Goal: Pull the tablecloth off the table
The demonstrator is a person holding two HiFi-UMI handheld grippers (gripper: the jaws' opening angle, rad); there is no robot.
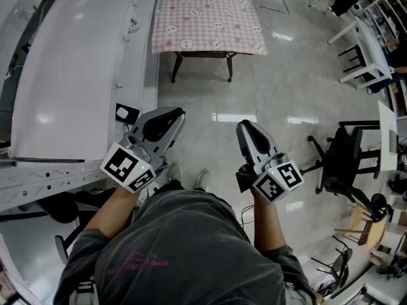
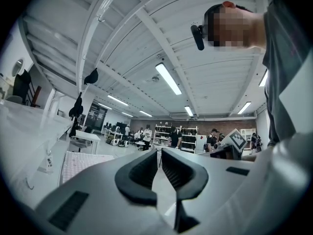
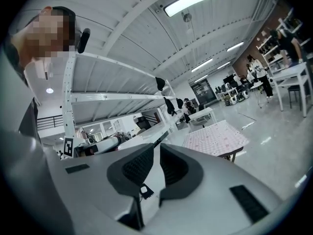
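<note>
item: pink gingham fabric tablecloth with small white printed motifs (image 1: 206, 18). it lies spread flat over a small dark-legged table (image 1: 175, 66) at 12 o'clock from the person, covering the whole top, its near hem hanging a little past the front edge. it also shows at 9 o'clock in the left gripper view (image 2: 78, 163) and at 2 o'clock in the right gripper view (image 3: 215, 137).

material: thin woven cloth, soft, matt, lightly draped; rectangular. table legs slim, dark, angled.

tools: left gripper (image 1: 175, 114), grey moulded shell, ribbed black pads; fingers drawn together to a bare slit, nothing between them (image 2: 160, 153). right gripper (image 1: 245, 127), same build, fingers likewise close together and empty (image 3: 157, 148). both are held near the person's waist, well apart from the cloth.

surroundings: glossy pale grey floor (image 1: 267, 100), reflective; long white smooth-topped bench (image 1: 76, 75) at 10 o'clock; black swivel office chair (image 1: 340, 164) at 3 o'clock.

risks, as judged: a shallow pinch on thin fabric may slip free under the pull; a hem snagging on a corner could drag or tip the light table; a one-sided pull would bunch the cloth; fallen cloth on the polished floor may slide underfoot.
</note>
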